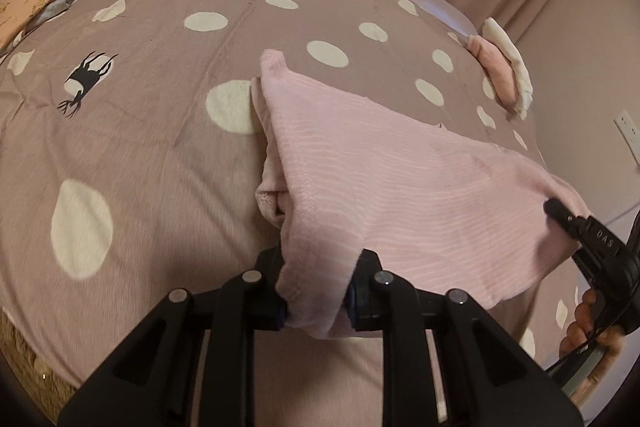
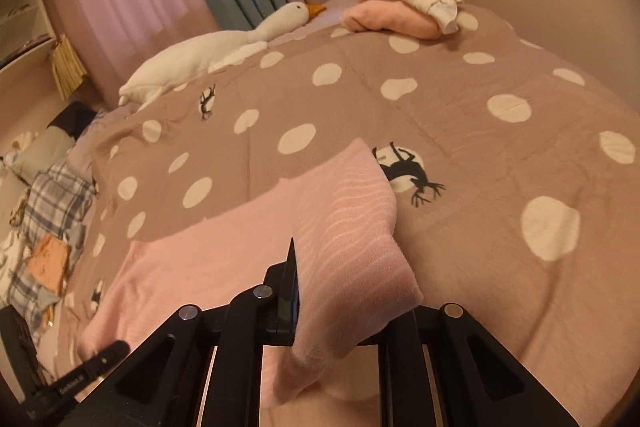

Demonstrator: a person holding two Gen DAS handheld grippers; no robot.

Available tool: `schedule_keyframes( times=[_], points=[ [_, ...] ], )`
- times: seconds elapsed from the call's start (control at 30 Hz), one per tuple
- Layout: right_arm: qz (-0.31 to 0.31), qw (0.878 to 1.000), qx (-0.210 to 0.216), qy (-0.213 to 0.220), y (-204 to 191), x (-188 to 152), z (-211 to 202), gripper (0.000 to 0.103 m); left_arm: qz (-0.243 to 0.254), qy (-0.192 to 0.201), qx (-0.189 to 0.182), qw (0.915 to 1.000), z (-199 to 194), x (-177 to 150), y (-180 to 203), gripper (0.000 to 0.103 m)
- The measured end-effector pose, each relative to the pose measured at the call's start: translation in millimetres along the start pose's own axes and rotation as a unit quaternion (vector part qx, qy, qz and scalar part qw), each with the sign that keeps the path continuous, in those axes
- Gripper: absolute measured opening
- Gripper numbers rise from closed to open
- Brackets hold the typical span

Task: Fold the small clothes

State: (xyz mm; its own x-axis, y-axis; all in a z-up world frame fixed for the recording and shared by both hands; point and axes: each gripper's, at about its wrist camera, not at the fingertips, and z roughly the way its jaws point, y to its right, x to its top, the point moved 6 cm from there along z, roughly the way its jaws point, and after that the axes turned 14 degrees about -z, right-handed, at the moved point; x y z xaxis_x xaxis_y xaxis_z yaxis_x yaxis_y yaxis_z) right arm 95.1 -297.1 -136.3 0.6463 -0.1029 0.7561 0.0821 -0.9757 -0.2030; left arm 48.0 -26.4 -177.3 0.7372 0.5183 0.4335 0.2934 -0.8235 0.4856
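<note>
The left claw (image 1: 316, 291) is clamped on one bunched edge of the pink ribbed garment (image 1: 384, 183), and the right claw (image 2: 340, 301) pinches another edge. The garment hangs stretched between them above the spotted bedspread (image 1: 168, 75). Folded pink and white clothes (image 2: 400, 7) sit near the bed's far edge, beside a white goose toy (image 2: 208, 51).

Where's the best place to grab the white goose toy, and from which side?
Probably the goose toy's thin neck, coming down from above: it lies flat along the far edge of the bed, and the neck is its narrowest part. The body looks too fat for the fingers.
</note>
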Motion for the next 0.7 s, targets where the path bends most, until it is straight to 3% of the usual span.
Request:
schedule_keyframes(
  times=[0.27, 0.5, 0.7],
  points=[
    [0.001, 1.0, -0.015, -0.006, 1.3, -13.6, -8.6, 0.016, 0.009, -0.005, 0.018, 0.9998, 2.5, -10.8, -4.0, 0.023],
    [-0.019, 0.999, -0.027, -0.005, -9.9, -10.0, -9.3, 0.016, -0.017, -0.021, 0.021, 0.9994, 1.4, -10.2, -13.0, 0.032],
    [-0.084, 0.996, -0.017, 0.021, -48.2, 8.2, -16.9, 0.016, -0.01, 0.028, 0.04, 0.9988, -23.6, 3.1, -17.8, 0.04]
  ],
)
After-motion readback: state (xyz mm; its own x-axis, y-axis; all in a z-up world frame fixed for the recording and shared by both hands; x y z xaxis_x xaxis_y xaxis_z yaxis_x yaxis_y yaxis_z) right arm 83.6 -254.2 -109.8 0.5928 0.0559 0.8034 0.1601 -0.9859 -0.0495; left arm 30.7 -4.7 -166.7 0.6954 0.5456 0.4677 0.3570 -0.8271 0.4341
